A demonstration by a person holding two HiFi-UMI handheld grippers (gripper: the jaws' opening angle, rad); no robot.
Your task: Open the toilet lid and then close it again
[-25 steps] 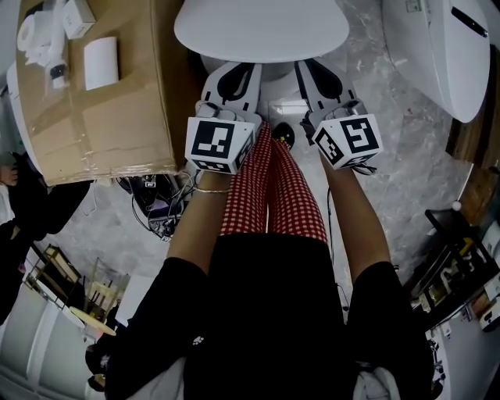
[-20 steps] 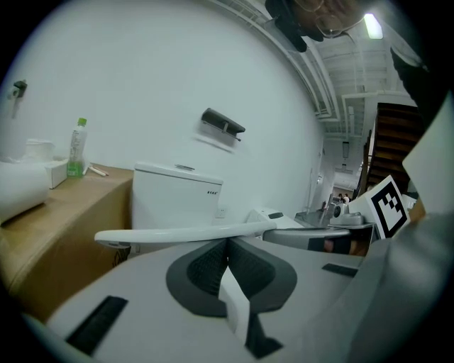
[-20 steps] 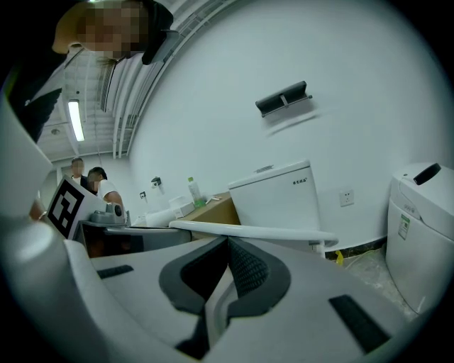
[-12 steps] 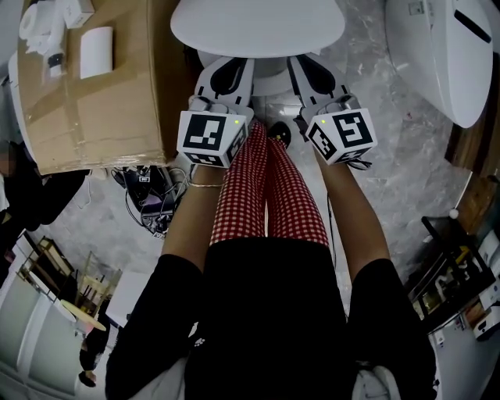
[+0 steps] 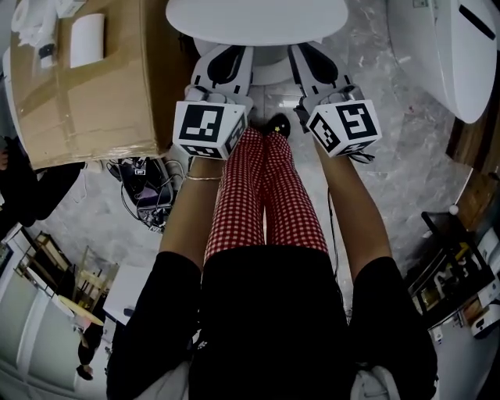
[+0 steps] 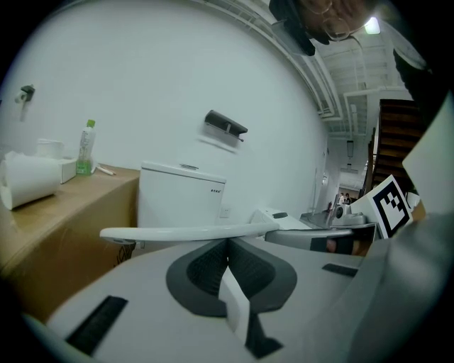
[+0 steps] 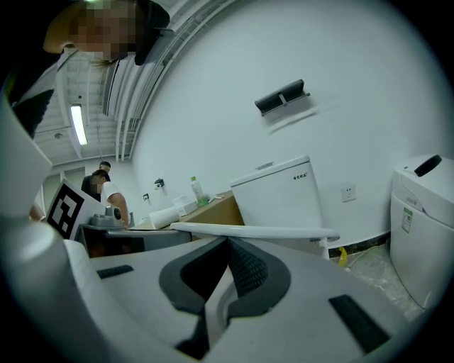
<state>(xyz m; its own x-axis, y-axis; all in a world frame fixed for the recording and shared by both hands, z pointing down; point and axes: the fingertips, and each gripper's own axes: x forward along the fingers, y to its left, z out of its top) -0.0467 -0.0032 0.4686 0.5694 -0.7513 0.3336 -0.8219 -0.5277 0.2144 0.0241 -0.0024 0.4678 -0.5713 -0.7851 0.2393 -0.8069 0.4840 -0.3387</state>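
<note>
At my far left, a cardboard box (image 5: 86, 94) is standing beside the toilet. I am holding my left hand-held gripper (image 5: 228, 61) with its jaws pressed together on nothing. Their tips are reaching just under the front rim of the toilet lid (image 5: 256, 19), which is lying roughly level ahead of the tank (image 6: 177, 198). My right hand-held gripper (image 5: 306, 58) is sitting alongside, jaws likewise squeezed together and empty, tips under the same rim. I cannot tell whether either is actually touching the lid.
</note>
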